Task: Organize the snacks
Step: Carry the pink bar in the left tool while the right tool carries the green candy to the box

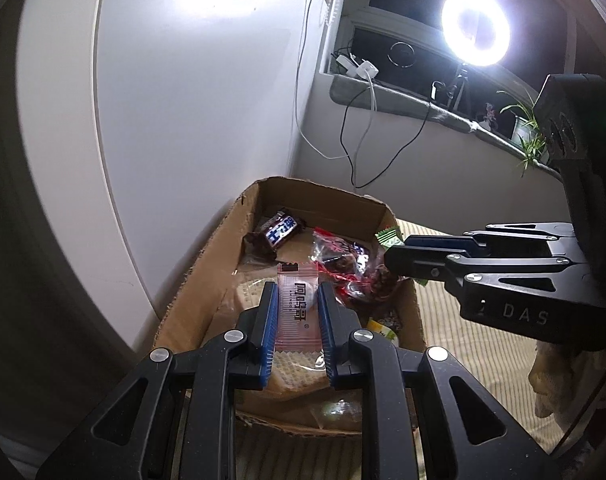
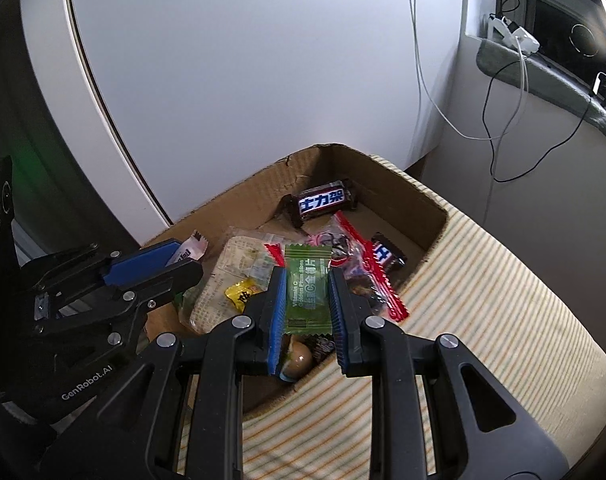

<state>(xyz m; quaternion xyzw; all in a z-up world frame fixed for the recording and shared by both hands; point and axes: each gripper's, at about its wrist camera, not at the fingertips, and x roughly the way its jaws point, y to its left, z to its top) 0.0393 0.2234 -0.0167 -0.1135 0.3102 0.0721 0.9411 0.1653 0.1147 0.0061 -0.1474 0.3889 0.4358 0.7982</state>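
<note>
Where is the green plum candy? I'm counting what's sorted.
The green plum candy is clamped in the right claw, above the cardboard box.

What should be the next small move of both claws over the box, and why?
Probably lower and open them, one at a time. The left claw grips a pink candy wrapper, the right claw a green plum candy, both above the cardboard box of snacks.

The cardboard box (image 1: 207, 264) has its near wall hidden behind the left tongs (image 1: 298, 312); the green sachet (image 2: 307, 292) covers the snacks beneath.
</note>
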